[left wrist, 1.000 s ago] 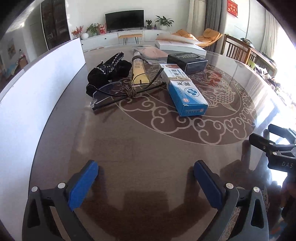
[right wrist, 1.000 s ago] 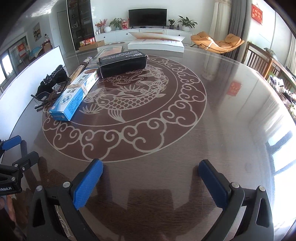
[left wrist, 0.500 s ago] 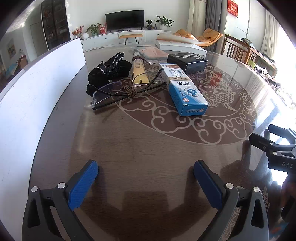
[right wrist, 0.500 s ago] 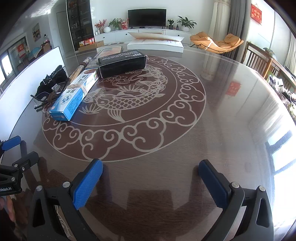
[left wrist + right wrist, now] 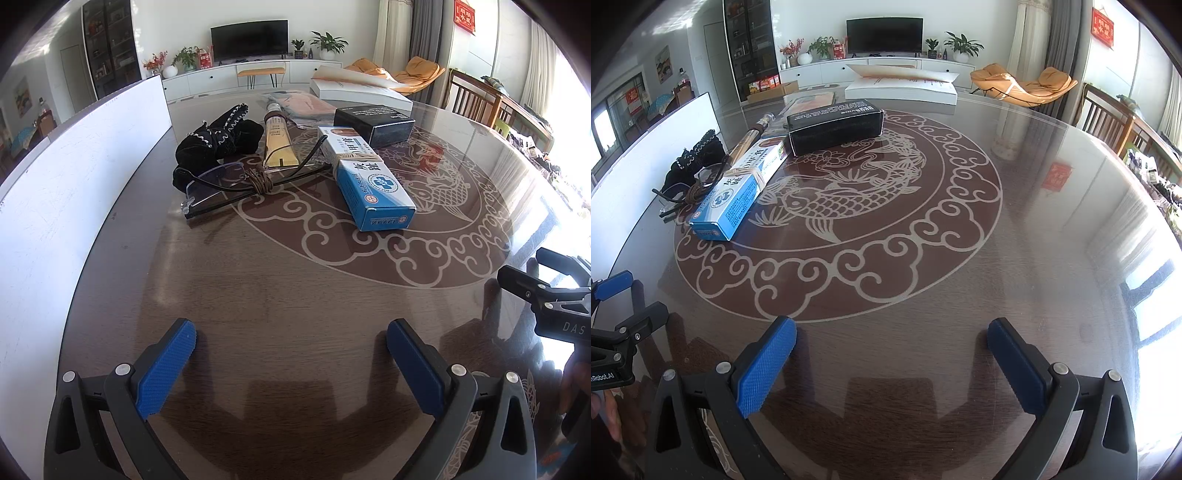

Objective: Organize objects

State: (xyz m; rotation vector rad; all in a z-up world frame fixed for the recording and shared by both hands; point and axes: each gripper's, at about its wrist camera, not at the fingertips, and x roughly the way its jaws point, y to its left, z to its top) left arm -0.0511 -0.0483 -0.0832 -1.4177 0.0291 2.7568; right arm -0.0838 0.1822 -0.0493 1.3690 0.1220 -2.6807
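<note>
Several objects lie grouped on the far left of a round dark table point(image 5: 295, 295). A blue and white carton point(image 5: 369, 181) point(image 5: 738, 195) lies flat. Beside it are clear glasses point(image 5: 229, 181) with a brown cord knot, a yellow tube point(image 5: 279, 144), a black knitted glove point(image 5: 218, 138) point(image 5: 694, 158) and a black box point(image 5: 373, 123) point(image 5: 834, 127). My left gripper point(image 5: 291, 336) is open near the table's front edge, well short of the objects, with nothing between its fingers. My right gripper point(image 5: 892, 332) is likewise open and empty over the bare table.
A white board point(image 5: 74, 177) stands upright along the table's left edge. A flat white box point(image 5: 901, 90) and a pink packet point(image 5: 303, 103) lie at the far side. Wooden chairs point(image 5: 1108, 122) stand to the right. The other gripper shows at each view's side point(image 5: 546, 291).
</note>
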